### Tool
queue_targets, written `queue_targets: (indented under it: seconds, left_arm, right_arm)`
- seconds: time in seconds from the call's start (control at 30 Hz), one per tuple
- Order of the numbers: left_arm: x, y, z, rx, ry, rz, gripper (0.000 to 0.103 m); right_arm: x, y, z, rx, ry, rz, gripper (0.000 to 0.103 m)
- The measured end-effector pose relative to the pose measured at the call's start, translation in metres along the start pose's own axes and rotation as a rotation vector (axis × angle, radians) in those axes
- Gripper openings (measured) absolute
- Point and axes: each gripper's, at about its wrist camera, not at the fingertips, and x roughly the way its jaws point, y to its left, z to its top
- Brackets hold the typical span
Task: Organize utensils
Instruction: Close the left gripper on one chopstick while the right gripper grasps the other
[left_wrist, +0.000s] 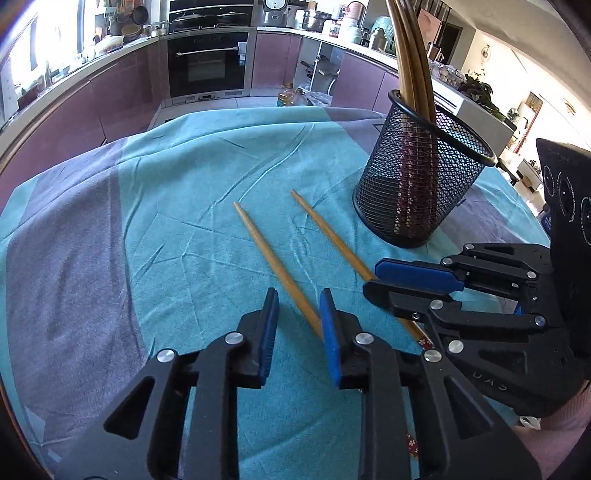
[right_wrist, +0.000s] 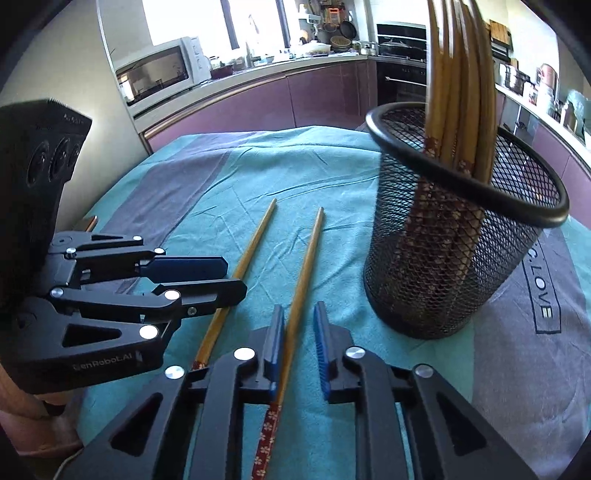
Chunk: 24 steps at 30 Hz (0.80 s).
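Two bamboo chopsticks with red flowered ends lie side by side on the teal cloth. The left chopstick (left_wrist: 266, 254) runs between the jaws of my left gripper (left_wrist: 300, 306), resting against the right pad, with cloth showing on its other side; this gripper is open. The right chopstick (right_wrist: 306, 266) sits between the close-drawn jaws of my right gripper (right_wrist: 299, 308), which is shut on it. Each gripper shows side-on in the other's view: right gripper (left_wrist: 371, 278), left gripper (right_wrist: 236, 277). A black mesh cup (right_wrist: 443, 258) holding several chopsticks (right_wrist: 458, 74) stands upright just beyond, to the right.
The teal and grey cloth (left_wrist: 184, 184) covers the whole table, and its far edge drops off toward purple kitchen cabinets (left_wrist: 122, 96) and an oven (left_wrist: 207, 62). A pink sleeve (left_wrist: 565, 417) shows behind the right gripper. A microwave (right_wrist: 159, 74) sits on the counter.
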Motion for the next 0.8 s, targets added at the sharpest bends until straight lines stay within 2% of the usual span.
queue_targets:
  seconds: [0.03, 0.3, 0.47, 0.63, 0.8]
  left_arm:
    - [0.001, -0.001, 0.001, -0.005, 0.000, 0.003, 0.017]
    - [-0.004, -0.002, -0.005, -0.025, -0.008, -0.007, 0.008]
    - [-0.006, -0.006, -0.012, -0.018, -0.009, -0.007, 0.008]
    - [-0.003, -0.009, -0.012, 0.005, 0.005, 0.003, 0.009]
    - [0.002, -0.012, -0.007, 0.027, 0.009, 0.018, 0.011]
  right_arm:
    - [-0.001, -0.002, 0.000, 0.011, -0.002, 0.007, 0.009]
    - [-0.012, -0.007, -0.002, 0.058, -0.034, 0.058, 0.006]
    - [-0.014, -0.003, -0.005, 0.042, -0.019, 0.093, 0.006]
    - [-0.006, -0.001, -0.007, 0.030, 0.017, 0.084, 0.006]
    - [-0.004, 0.001, -0.006, 0.010, 0.017, 0.063, 0.007]
